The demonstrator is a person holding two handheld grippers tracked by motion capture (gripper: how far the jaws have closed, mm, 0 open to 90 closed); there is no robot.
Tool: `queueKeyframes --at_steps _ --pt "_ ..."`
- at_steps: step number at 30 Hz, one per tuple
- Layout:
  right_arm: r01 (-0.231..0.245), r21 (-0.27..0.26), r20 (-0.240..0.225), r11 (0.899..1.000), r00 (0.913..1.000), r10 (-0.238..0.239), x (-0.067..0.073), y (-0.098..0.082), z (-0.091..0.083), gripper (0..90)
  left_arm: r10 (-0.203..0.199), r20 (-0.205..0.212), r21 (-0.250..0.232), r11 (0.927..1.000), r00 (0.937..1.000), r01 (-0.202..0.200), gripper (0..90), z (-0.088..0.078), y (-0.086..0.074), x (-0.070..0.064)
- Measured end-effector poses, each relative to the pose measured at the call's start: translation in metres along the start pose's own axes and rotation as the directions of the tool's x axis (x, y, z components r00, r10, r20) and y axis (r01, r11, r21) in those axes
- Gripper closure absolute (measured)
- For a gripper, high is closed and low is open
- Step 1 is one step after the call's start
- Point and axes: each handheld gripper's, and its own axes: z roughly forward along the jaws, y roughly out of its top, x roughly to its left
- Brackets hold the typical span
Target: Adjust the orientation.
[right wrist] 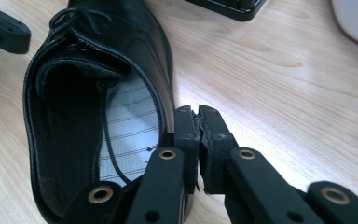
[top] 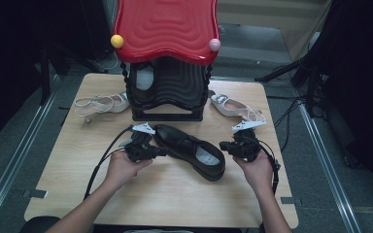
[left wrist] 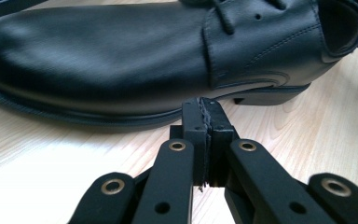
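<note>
A black leather lace-up shoe (top: 189,150) lies on the wooden table (top: 175,199), toe toward the rack and heel toward the near right. My left gripper (top: 162,152) is at the shoe's left side, shut with nothing between its jaws. In the left gripper view its tips (left wrist: 206,105) come right up to the shoe's sole (left wrist: 121,119); whether they touch it I cannot tell. My right gripper (top: 222,145) is at the heel end, also shut and empty. Its tips (right wrist: 198,114) rest close against the outer wall of the heel opening (right wrist: 165,79).
A black shoe rack (top: 167,92) with a red wavy top (top: 165,24) stands at the table's far middle, a yellow ball (top: 117,41) and a pink ball (top: 214,44) at its corners. White sandals lie to its left (top: 102,103) and right (top: 235,108).
</note>
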Motion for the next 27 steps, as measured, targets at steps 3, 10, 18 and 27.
queueKeyframes --at_steps 3,10,18,27 --pt "-0.003 0.009 -0.010 1.000 0.9999 0.003 0.002 -0.001 0.004 89.2 0.014 0.011 -0.003 0.9999 0.9998 -0.014 90.0 0.005 0.002 -0.005" --pt "-0.034 0.016 -0.042 0.999 0.9985 0.035 0.008 -0.006 0.009 90.0 0.033 0.030 0.028 0.9990 0.9990 -0.034 90.0 0.023 0.003 -0.011" --pt "-0.054 0.009 -0.048 0.999 0.9974 0.054 0.017 -0.013 0.006 90.0 0.007 0.041 0.023 0.9997 0.9991 -0.008 90.0 0.023 0.006 -0.005" --pt "-0.073 0.012 -0.061 0.997 0.9954 0.073 0.033 -0.020 0.004 90.0 -0.016 0.036 0.019 0.9997 0.9992 0.015 90.0 0.022 0.010 0.003"
